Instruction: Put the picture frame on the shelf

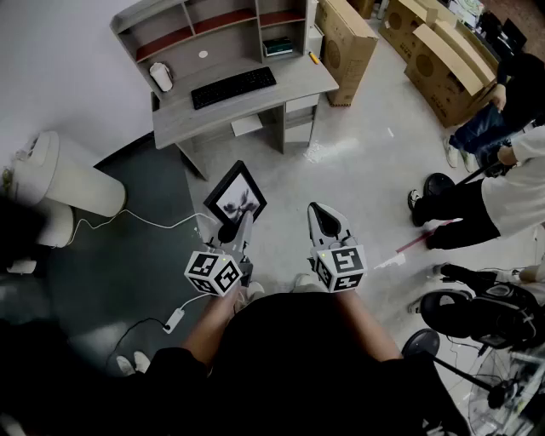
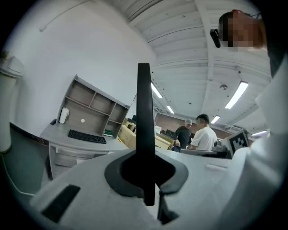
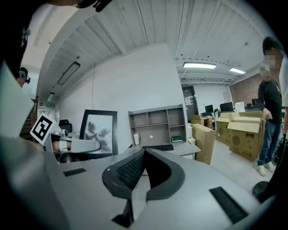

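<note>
A black picture frame holding a grey flower print is pinched at its lower edge by my left gripper, above the floor in front of the desk. In the left gripper view the frame stands edge-on as a dark upright bar between the shut jaws of my left gripper. My right gripper hangs beside it, shut and empty, its pads meeting. The right gripper view shows the frame to the left. The grey shelf unit tops the desk ahead; it also shows as the shelf and the shelf.
On the desk lie a black keyboard and a white object. A white cylindrical bin stands left, with a white cable on the dark floor mat. Cardboard boxes and seated people are on the right.
</note>
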### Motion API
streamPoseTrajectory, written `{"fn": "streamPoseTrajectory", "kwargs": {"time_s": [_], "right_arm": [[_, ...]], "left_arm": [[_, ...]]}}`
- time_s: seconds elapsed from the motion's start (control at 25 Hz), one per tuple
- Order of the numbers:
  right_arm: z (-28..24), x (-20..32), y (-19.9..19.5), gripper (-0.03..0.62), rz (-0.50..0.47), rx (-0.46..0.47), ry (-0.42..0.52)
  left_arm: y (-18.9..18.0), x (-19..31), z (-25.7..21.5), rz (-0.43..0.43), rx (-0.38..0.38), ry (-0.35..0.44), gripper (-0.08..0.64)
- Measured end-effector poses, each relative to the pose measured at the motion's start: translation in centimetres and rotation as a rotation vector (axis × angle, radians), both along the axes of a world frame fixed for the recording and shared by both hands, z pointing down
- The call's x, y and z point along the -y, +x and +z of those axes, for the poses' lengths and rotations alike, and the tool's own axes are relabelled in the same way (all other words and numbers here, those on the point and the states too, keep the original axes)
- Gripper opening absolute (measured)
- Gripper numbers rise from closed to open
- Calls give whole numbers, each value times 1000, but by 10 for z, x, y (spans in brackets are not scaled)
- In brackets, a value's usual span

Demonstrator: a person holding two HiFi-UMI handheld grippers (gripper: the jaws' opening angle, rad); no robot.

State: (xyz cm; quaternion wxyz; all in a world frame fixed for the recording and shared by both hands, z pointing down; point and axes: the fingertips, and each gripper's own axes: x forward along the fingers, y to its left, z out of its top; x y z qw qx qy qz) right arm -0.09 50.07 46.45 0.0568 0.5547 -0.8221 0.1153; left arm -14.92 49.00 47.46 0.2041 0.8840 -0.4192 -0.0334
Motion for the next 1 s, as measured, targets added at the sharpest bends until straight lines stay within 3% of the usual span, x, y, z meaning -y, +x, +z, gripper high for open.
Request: {"fn": "streamPoseTrajectory", "kwargs": {"time_s": [0.48,0.68,1.0], "right_arm": [[16,-5,85,12,15,59,-6],[32,-2,94,12,-45,47,-22],[50,24,99,12,-26,62,-58]], "left_arm": [[55,-5,11,-61,12,3,25],[81,-4,8,1,11,23,25],[89,27,14,33,11,15,25]]}}
